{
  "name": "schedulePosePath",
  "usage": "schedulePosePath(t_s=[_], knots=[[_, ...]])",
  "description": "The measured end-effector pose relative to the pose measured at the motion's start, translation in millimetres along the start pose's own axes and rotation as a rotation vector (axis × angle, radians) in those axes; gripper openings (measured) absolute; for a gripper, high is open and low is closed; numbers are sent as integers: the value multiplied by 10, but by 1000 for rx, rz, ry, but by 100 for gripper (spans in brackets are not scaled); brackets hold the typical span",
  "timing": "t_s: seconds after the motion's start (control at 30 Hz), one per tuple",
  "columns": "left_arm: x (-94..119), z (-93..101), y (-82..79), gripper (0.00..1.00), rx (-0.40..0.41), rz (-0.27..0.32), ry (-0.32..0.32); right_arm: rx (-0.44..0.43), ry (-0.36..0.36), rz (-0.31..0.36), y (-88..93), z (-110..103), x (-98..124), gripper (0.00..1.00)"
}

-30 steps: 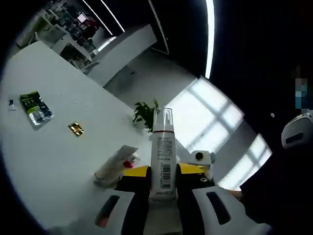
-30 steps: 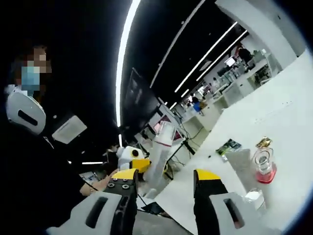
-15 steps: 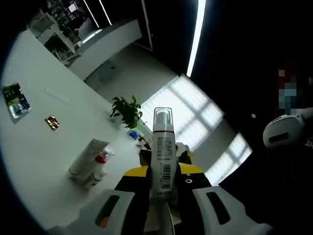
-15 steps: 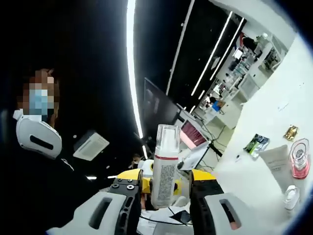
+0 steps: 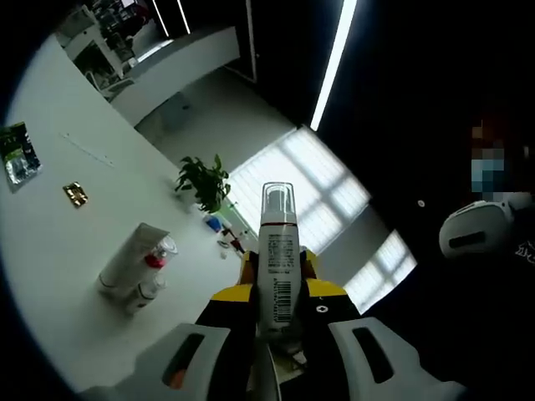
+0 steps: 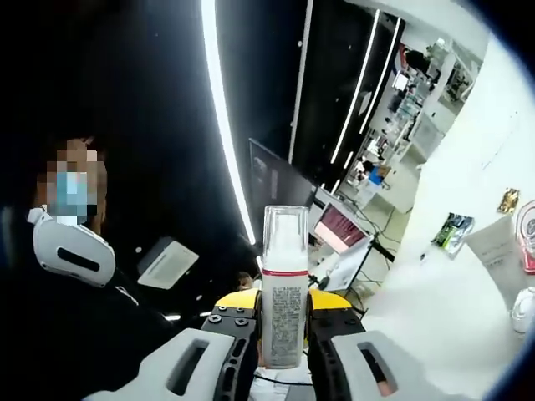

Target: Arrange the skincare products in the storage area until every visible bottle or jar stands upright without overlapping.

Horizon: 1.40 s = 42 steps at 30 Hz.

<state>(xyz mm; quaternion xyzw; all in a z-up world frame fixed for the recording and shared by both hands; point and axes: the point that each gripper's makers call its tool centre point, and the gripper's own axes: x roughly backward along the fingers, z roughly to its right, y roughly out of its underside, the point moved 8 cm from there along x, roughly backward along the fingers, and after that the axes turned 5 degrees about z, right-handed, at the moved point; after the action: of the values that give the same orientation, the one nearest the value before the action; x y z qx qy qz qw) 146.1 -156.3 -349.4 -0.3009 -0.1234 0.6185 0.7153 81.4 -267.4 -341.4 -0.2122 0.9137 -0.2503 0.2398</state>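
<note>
A white pump bottle [image 5: 277, 267] with a clear cap and a red band stands upright in the air between my two grippers. My left gripper [image 5: 277, 291] is shut on its lower body. Just behind the bottle in the left gripper view are the yellow tips of the right gripper's fingers [image 5: 249, 269]. In the right gripper view the same bottle [image 6: 284, 292] rises between the jaws of my right gripper [image 6: 284, 302], which are pressed against its sides. On the white table lie a white tube [image 5: 124, 259], a red-topped jar [image 5: 160, 249] and a small clear bottle [image 5: 140, 292].
A green packet [image 5: 17, 154] and a gold item [image 5: 75, 194] lie farther out on the table [image 5: 50, 242]. A potted plant [image 5: 205, 180] stands past the table's edge. A person wearing a white headset [image 6: 75, 251] is close behind the grippers.
The right gripper came in around the bottle held by the left gripper, and its jaws closed against it. Both views swung upward, away from the table.
</note>
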Motion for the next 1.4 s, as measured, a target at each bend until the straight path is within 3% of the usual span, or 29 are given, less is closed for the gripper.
schedulePosePath(t_s=[0.07, 0.1, 0.13, 0.3, 0.43, 0.67, 0.77, 0.83, 0.93, 1.07, 1.17, 1.23, 1.4], knots=[[2, 0, 0, 21, 1, 0, 1, 9, 19, 3, 3, 2, -2, 17], [5, 8, 1, 21, 10, -2, 10, 48, 103, -2, 0, 84, 20, 12], [7, 6, -4, 21, 20, 1, 1, 52, 64, -1, 4, 4, -5, 12], [63, -5, -55, 20, -49, 2, -53, 139, 146, -9, 0, -15, 3, 12], [69, -53, -12, 23, -146, -75, -126, 212, 212, -39, 28, 16, -23, 11], [119, -139, 51, 25, -238, -146, -235, 350, 319, -97, 11, 75, -13, 11], [191, -209, 93, 35, -325, -228, -320, 429, 400, -137, -13, 156, 47, 11], [253, -274, 71, 43, -380, -249, -373, 515, 462, -199, 0, 220, 89, 11], [277, -252, -5, 46, -393, -190, -379, 621, 550, -299, 55, 285, 122, 11], [234, -161, -135, 41, -366, -70, -353, 890, 633, -503, 217, 354, 118, 11], [178, -185, -131, 42, -368, -73, -406, 1001, 627, -536, 269, 349, 55, 11], [160, -262, -99, 42, -398, -119, -474, 1061, 633, -552, 298, 347, 31, 11], [107, -323, -35, 41, -391, -159, -488, 1065, 622, -544, 335, 325, 27, 11]])
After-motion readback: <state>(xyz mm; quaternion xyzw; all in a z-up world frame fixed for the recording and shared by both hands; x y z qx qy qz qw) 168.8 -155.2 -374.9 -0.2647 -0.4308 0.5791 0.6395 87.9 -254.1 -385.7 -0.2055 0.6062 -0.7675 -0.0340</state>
